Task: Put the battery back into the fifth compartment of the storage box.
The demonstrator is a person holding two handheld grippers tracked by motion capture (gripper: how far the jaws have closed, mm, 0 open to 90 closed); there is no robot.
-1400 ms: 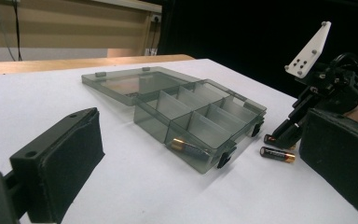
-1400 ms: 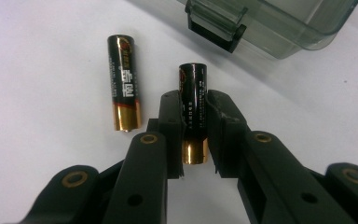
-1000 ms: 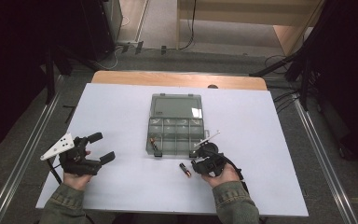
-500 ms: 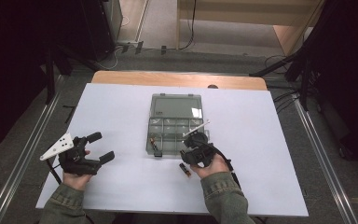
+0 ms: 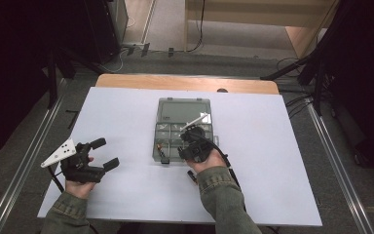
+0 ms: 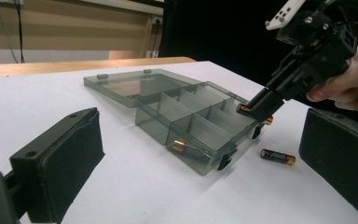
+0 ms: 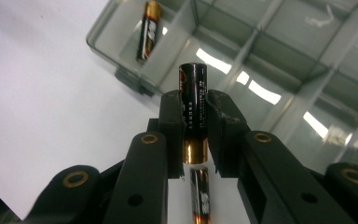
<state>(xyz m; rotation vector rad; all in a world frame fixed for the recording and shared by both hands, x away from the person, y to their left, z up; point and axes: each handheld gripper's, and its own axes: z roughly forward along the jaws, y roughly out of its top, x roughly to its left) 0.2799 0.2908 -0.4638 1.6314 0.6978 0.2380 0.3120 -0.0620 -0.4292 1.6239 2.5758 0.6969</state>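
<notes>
A smoky clear organizer box (image 5: 169,113) lies at the table's middle, its lid flat open toward the far side. My right gripper (image 5: 187,146) hovers over the box's near right edge, shut on a black and gold battery (image 7: 194,112); its tip (image 6: 243,108) points down toward a near compartment. A second battery (image 6: 189,149) lies in the near left compartment (image 7: 148,30). A third battery (image 6: 278,157) lies on the table just in front of the box. My left gripper (image 5: 106,153) rests open on the table at the left, holding nothing, its pads (image 6: 65,158) wide apart.
The white table top (image 5: 282,146) has free room on both sides of the box. A wooden strip (image 5: 185,83) runs along the far edge. The other compartments (image 7: 279,70) look bare. Metal rails and cables lie on the floor around.
My right gripper has moved left and away from the front of the table, carrying the battery over the box's near edge. The left gripper has stayed put.
</notes>
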